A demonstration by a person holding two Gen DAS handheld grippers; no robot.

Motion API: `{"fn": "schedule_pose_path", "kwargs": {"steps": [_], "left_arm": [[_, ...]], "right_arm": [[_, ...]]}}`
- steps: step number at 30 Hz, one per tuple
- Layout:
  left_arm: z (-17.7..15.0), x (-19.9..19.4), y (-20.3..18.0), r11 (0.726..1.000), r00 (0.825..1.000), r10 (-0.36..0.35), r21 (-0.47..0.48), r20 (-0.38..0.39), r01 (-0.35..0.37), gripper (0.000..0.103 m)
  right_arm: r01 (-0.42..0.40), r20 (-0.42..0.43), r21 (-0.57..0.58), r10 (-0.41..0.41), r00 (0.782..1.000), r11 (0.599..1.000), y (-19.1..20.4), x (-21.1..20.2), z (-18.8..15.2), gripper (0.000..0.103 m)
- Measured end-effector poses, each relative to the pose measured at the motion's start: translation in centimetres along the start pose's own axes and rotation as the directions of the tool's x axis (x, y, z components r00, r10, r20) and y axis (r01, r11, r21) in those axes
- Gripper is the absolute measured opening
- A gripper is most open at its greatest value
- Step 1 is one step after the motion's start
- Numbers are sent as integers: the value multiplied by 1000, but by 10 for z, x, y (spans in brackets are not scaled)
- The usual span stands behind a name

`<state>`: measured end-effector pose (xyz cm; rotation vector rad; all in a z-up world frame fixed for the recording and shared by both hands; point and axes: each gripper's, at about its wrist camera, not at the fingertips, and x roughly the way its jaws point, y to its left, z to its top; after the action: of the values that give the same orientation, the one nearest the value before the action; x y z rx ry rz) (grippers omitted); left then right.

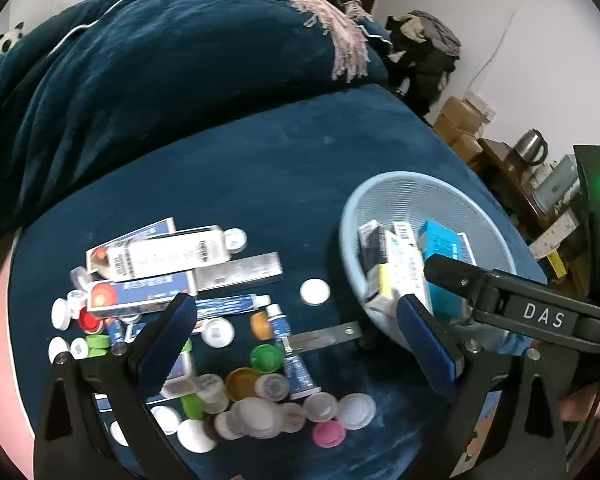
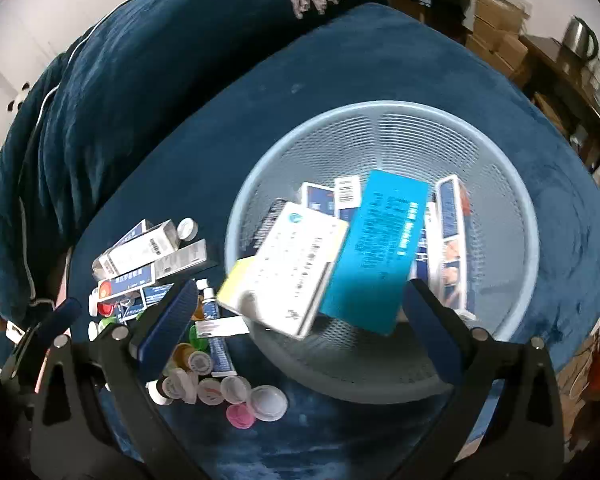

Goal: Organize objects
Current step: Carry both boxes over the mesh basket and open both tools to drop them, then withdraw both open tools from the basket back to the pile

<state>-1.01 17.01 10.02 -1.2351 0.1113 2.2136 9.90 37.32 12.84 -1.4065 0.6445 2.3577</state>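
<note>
**Blue velvet surface, basket right, clutter left**

Blue velvet cover carries everything. Left wrist view: full pile of medicine boxes, ointment tubes and bottle caps on the left, pale blue basket far right, half hidden by the right gripper's arm. Right wrist view looks straight into the basket: teal box and white box tilted over other cartons. Left gripper spread wide, nothing between jaws. Right gripper spread wide above the basket, empty too.
</note>
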Motion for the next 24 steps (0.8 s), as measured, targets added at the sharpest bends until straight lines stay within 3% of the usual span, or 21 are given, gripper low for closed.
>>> {"fn": "schedule_pose_path", "kwargs": {"steps": [24], "left_arm": [[-24, -5, 87, 988, 995, 93, -118, -39, -97, 101]], "right_arm": [[-33, -37, -170, 27, 999, 985, 89, 19, -11, 103]]}}
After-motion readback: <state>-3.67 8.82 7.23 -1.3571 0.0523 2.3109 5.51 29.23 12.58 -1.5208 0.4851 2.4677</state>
